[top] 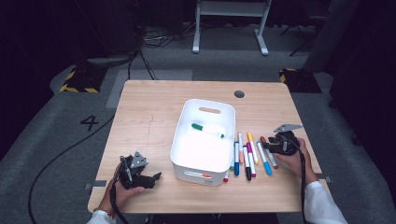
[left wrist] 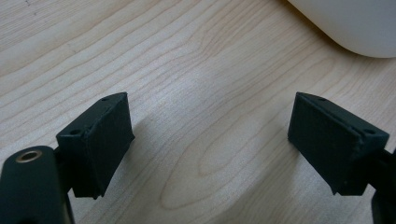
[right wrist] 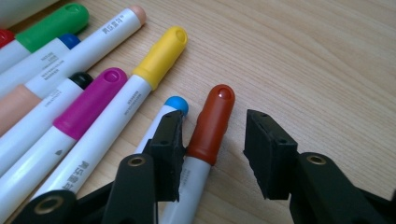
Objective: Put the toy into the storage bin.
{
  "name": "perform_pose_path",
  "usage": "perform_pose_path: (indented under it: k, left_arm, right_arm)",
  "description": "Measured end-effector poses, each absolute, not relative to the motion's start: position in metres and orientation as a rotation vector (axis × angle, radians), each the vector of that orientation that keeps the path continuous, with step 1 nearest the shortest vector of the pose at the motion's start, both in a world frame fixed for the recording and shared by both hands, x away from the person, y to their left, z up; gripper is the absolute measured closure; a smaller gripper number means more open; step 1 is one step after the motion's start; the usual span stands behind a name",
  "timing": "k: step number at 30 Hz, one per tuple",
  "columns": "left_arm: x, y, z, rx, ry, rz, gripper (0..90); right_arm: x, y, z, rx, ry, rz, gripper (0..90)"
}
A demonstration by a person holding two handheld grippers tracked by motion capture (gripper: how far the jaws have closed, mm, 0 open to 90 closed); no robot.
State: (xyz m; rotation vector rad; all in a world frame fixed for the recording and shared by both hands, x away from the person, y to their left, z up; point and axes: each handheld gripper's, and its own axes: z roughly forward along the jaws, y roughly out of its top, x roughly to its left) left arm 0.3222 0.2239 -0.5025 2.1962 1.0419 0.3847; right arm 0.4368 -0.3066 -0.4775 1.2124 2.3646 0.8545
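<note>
High view: white plastic bin (top: 187, 154) at centre of pale wooden worktop (top: 149, 112), green-capped marker (top: 207, 130) inside; row of markers beside bin. Right gripper (top: 264, 145) low over row's outer end, hand behind it. Left gripper (top: 158, 177) parked near bin, hand resting.

Left gripper view: jaws wide apart, nothing between.

Right gripper view: jaws part-open, straddling brown-capped white marker (right wrist: 205, 140) lying on worktop; one pad touching, other clear. Risk: inner jaw wedged against blue-capped marker (right wrist: 173, 105), could drag neighbour or roll target.
</note>
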Motion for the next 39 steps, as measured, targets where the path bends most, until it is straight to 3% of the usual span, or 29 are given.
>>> perform_pose_path:
  k: [4,8,17,25,39]
  left_arm:
    - [0.322,0.224,-0.503,2.195,1.041,0.384,13.9]
    - [0.322,0.224,-0.502,2.196,1.042,0.385,13.9]
    - [0.322,0.224,-0.502,2.196,1.042,0.385,13.9]
    - [0.322,0.224,-0.502,2.196,1.042,0.384,13.9]
    - [0.322,0.224,-0.503,2.195,1.039,0.383,13.9]
  right_arm:
    - [0.440,-0.308,-0.483,1.235,2.367,0.835,62.3]
    - [0.443,-0.313,-0.485,1.269,2.346,0.852,72.9]
    - [0.438,-0.322,-0.476,1.260,2.301,0.910,74.6]
    - [0.424,-0.319,-0.440,1.136,2.285,1.001,74.6]
    - [0.388,-0.276,-0.369,0.873,2.302,1.174,74.7]
